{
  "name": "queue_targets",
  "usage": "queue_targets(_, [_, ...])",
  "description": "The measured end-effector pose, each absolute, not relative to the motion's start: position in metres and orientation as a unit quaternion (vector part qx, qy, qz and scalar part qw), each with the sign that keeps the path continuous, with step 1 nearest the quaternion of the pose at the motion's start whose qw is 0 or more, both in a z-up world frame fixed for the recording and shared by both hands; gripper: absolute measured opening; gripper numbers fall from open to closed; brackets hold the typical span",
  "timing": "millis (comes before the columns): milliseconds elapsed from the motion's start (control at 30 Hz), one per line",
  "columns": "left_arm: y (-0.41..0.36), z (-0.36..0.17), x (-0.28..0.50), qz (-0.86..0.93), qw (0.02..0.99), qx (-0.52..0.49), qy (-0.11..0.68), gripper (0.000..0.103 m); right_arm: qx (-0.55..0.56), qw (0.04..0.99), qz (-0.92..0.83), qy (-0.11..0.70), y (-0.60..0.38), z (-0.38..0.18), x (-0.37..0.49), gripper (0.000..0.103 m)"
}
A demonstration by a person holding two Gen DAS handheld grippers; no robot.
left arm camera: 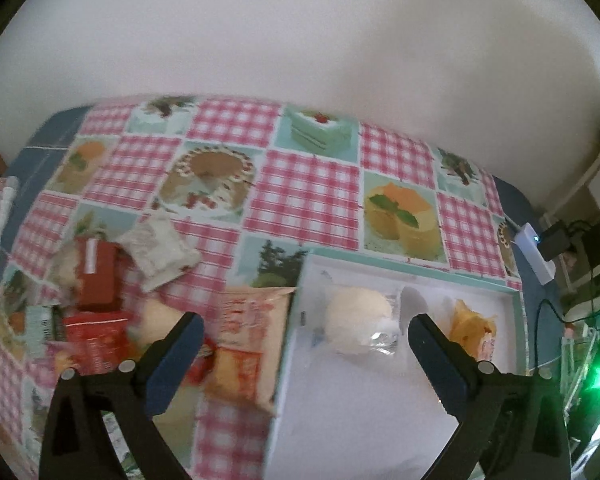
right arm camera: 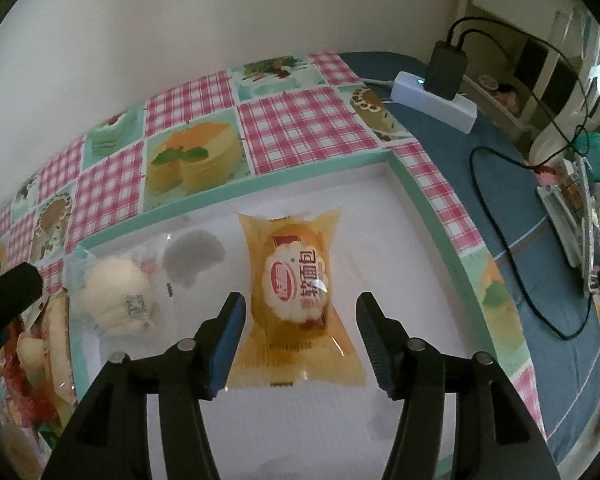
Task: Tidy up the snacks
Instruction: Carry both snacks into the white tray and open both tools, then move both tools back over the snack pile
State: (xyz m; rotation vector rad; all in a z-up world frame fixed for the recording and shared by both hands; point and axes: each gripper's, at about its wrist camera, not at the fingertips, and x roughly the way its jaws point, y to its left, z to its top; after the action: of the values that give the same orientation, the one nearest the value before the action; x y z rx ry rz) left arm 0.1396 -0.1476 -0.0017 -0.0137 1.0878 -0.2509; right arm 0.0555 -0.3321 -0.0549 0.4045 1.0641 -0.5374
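A white box with a teal rim (left arm camera: 306, 280) (right arm camera: 404, 176) lies on the patterned tablecloth. In it lie a white bun in clear wrap (left arm camera: 356, 314) (right arm camera: 114, 300) and an orange soft-bread packet (right arm camera: 296, 292) (left arm camera: 472, 326). My right gripper (right arm camera: 300, 306) is open, empty, its fingers either side of the orange packet, above it. My left gripper (left arm camera: 304, 328) is open and empty, over the box's left rim. A pile of snack packets lies left of the box: a red carton (left arm camera: 98, 276), a white wrapper (left arm camera: 158, 254), an orange-and-cream packet (left arm camera: 252, 344).
A white power strip (right arm camera: 436, 106) (left arm camera: 534, 254) with a black plug and cables sits at the table's right on blue cloth. Cluttered shelves stand beyond the right edge. A wall rises behind the table. The left gripper's finger (right arm camera: 8, 294) shows at the right view's left.
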Motion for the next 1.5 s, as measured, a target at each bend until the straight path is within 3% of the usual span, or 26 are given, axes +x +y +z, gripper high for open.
queue_targets(67, [-0.139,0.002,0.133,-0.110,0.852,-0.007,0.511,0.103,0.187,0.813,-0.249,0.492,-0.327,-0.047,0.049,0.070])
queue_targets(200, [-0.119,0.002,0.119,-0.092,0.857,-0.008,0.507,0.103,0.185,0.819,-0.244,0.485,-0.314,-0.036,0.037,0.072])
queue_targets(300, [-0.107,0.004,0.109,-0.080,0.862,-0.002,0.500,0.103,0.175,0.825,-0.238,0.483,-0.302,-0.033,0.029,0.081])
queue_targets(467, [-0.089,0.017,0.092,-0.066,0.876,0.000,0.477,0.103,0.165,0.830,-0.224,0.483,-0.282,-0.030,0.017,0.083])
queue_targets(600, [-0.076,0.020,0.079,-0.056,0.880,0.020,0.471,0.103,0.161,0.836,-0.212,0.480,-0.269,-0.028,0.007,0.092])
queue_targets(833, [-0.047,0.008,0.064,-0.039,0.860,0.036,0.508,0.103,0.161,0.846,-0.193,0.470,-0.244,-0.022,-0.006,0.095])
queue_targets(1267, [0.024,0.018,0.060,0.046,0.875,0.057,0.479,0.103,0.151,0.850,-0.129,0.488,-0.194,-0.027,-0.002,0.095])
queue_targets(1500, [0.074,0.019,0.065,0.079,0.874,0.002,0.480,0.103,0.136,0.854,-0.089,0.494,-0.165,-0.030,0.013,0.095])
